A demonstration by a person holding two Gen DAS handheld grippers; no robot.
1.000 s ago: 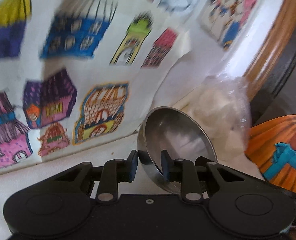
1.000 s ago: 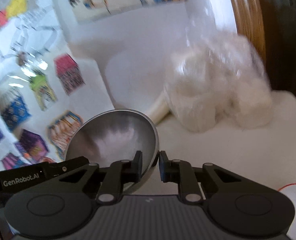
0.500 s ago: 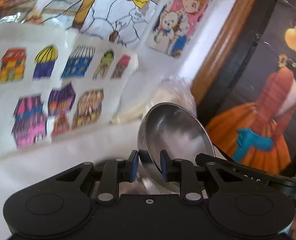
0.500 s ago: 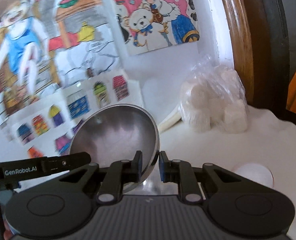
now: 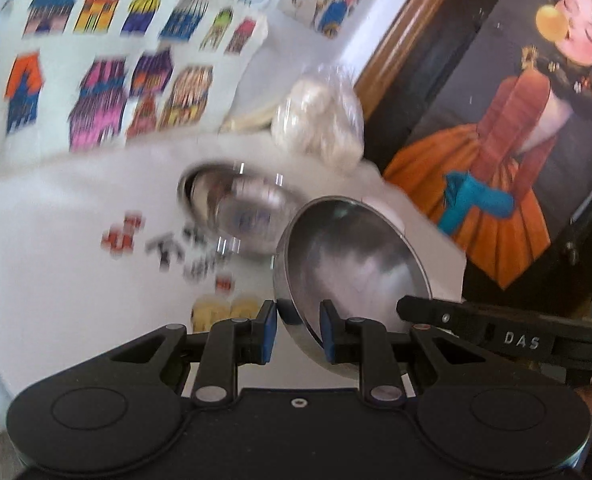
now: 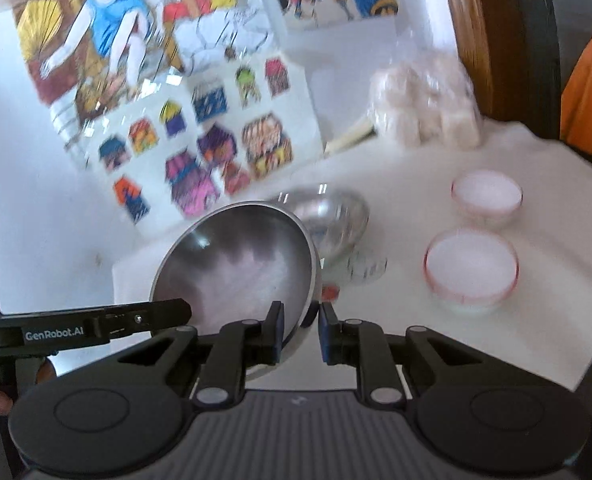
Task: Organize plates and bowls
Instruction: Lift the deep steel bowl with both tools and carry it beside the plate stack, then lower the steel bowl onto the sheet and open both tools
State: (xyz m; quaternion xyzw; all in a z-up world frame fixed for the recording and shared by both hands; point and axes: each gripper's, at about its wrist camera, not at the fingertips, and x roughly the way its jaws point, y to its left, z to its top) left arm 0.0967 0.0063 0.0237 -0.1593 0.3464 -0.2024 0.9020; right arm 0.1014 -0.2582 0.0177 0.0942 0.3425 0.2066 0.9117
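Note:
Both grippers hold one steel bowl [image 5: 352, 256] by opposite sides of its rim, lifted above the white table [image 6: 436, 332]. My left gripper [image 5: 296, 330] is shut on the bowl's left rim. My right gripper [image 6: 300, 330] is shut on its right rim; the bowl also shows in the right wrist view [image 6: 240, 264]. A second steel bowl [image 5: 232, 204] sits on the table behind and below, blurred; it shows in the right wrist view [image 6: 332, 216] too. Two white bowls with pink rims [image 6: 472, 268] [image 6: 486, 194] stand at the right.
A plastic bag of white lumps [image 5: 320, 124] lies at the back by a wooden frame [image 5: 400, 28]. Children's drawings [image 6: 200, 140] cover the wall. A painting of a woman in orange [image 5: 508, 120] stands at the right. Small printed pictures [image 5: 168, 248] mark the table.
Both grippers have pulled back and tilted down with the bowl; the table, the second steel bowl and the two white bowls have come into view.

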